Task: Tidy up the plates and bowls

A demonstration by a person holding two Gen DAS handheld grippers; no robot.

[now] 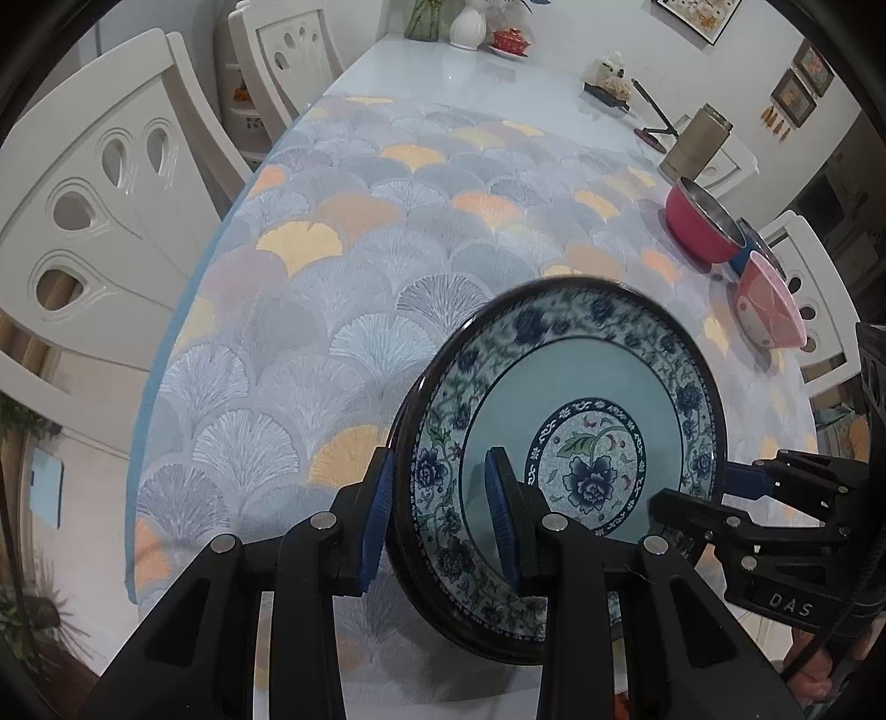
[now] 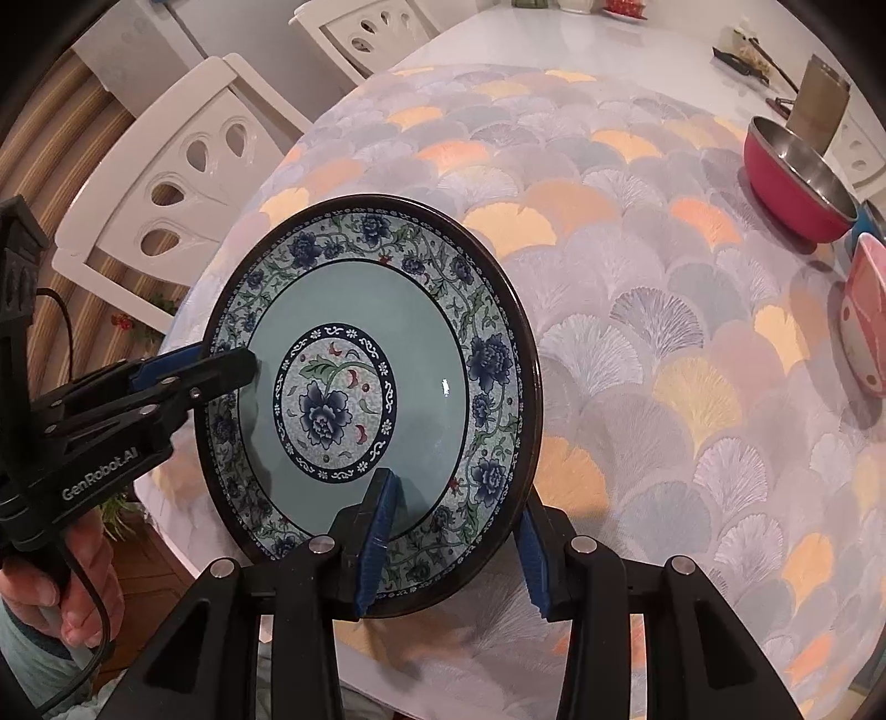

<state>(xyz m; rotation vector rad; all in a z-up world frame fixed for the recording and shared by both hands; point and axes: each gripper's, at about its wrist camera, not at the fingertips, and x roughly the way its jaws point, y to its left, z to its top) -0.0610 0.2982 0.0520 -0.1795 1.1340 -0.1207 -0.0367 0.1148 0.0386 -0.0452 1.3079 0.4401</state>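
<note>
A blue floral plate with a dark rim [image 1: 570, 387] is held tilted on edge above the patterned tablecloth. My left gripper [image 1: 443, 515] is shut on its rim, one blue pad on each face. My right gripper [image 2: 454, 537] is shut on the plate [image 2: 365, 310] at another part of the rim. Each gripper shows in the other's view: the right one [image 1: 742, 487] at the plate's right edge, the left one [image 2: 221, 363] at its left edge. A red bowl with a steel lining [image 1: 700, 221], a blue bowl [image 1: 747, 249] and a pink bowl [image 1: 767, 310] sit at the table's right side.
The tablecloth [image 1: 343, 310] covers the near half of a white table. White chairs [image 1: 105, 221] stand along the left edge. A beige canister [image 1: 700, 141], a phone stand, a white vase [image 1: 468, 25] and small items sit at the far end.
</note>
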